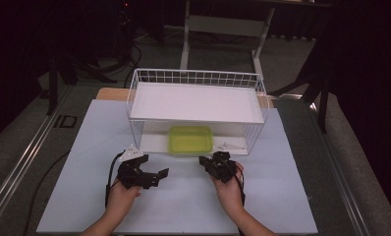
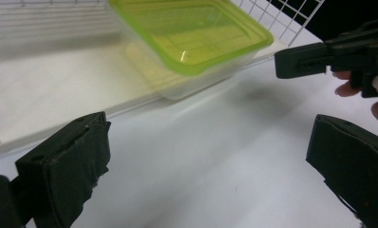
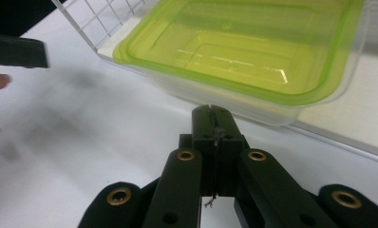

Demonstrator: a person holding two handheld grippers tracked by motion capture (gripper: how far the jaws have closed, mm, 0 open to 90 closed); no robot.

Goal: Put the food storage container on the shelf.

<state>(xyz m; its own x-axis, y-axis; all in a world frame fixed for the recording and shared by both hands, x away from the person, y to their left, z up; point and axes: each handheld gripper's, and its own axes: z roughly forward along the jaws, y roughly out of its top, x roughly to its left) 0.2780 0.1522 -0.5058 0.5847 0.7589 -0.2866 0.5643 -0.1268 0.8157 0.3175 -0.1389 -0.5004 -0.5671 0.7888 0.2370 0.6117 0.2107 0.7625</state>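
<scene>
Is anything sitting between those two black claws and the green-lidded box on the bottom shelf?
Nothing visible. Bare table lies between the left gripper, the right gripper and the green-lidded box. The box sits at the open front of the wire rack, under its upper shelf.

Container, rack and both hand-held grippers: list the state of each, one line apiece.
Green-lidded container: lid on, sitting upright on the rack's lower shelf, ungripped.
Wire rack: upright on the table, with nothing on its top shelf.
Left hand-held gripper: jaws wide apart, holding nothing.
Right hand-held gripper: jaws pressed together, holding nothing, just short of the container.
</scene>
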